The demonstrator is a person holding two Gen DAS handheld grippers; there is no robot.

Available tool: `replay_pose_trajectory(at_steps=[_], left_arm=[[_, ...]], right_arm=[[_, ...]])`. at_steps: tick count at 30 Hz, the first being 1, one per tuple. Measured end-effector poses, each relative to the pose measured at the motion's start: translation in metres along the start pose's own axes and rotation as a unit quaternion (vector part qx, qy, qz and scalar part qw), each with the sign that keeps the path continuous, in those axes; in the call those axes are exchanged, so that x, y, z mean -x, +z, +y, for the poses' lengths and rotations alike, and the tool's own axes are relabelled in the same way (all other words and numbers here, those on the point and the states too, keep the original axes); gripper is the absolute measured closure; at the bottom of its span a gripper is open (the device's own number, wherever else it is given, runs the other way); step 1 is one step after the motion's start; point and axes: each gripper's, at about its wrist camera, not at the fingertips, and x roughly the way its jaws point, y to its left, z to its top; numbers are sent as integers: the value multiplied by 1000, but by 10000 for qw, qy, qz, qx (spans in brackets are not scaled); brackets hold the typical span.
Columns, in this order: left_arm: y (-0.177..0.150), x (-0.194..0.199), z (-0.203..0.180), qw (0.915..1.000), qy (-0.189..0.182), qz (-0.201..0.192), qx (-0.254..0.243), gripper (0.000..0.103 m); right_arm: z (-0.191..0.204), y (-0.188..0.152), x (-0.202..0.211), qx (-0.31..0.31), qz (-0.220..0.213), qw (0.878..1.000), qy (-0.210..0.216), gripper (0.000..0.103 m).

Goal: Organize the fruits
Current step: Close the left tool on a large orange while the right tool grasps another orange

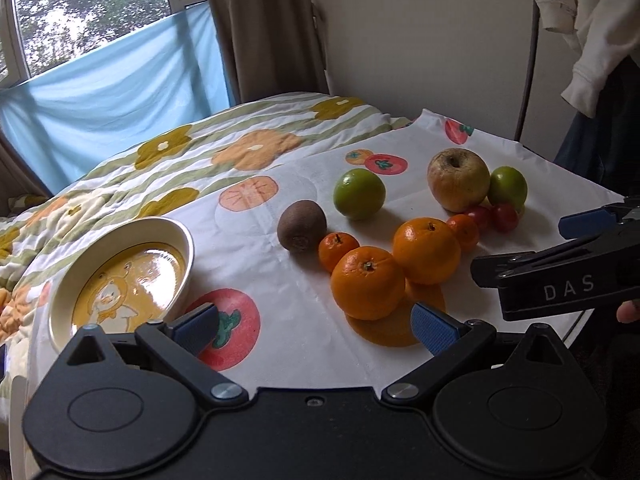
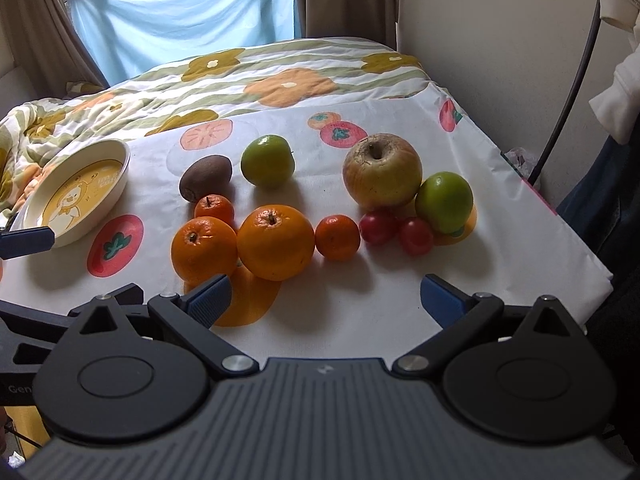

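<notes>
Daylight only, source: window at rear left, overexposed, foliage outside washed out. Blue sheet below window backlit, glowing. Scene moderately bright, colours slightly warm. Fruit shadows soft, falling toward camera and right on white cloth. Specular glare on bowl glaze and on orange skins. Strong fisheye curvature; dark vignette at top corners. Near tongs bodies dark, underexposed, slightly soft. Centre sharp.

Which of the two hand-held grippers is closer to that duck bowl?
Left. The left hand-held gripper hangs open right beside the duck bowl, one finger by its rim. The right hand-held gripper is open over by the oranges, farther off.
</notes>
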Motion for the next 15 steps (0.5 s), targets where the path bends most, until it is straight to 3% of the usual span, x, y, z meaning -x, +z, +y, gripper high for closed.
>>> replay_pose_trajectory(at_steps=[4,9,15], left_arm=[[2,-22,-6,9987,-336,-42,-377,0],[2,-49,-15,9960,-469,105,-747,8],[4,-66,-20,9952,-467,161,-843,12]], right_arm=[[-2,-1,-11,-173,-117,9998,-25,0],[-4,-3,-25,-358,-101,9993,49,0],[-2,-6,-37,-482,13,9987,192,0]])
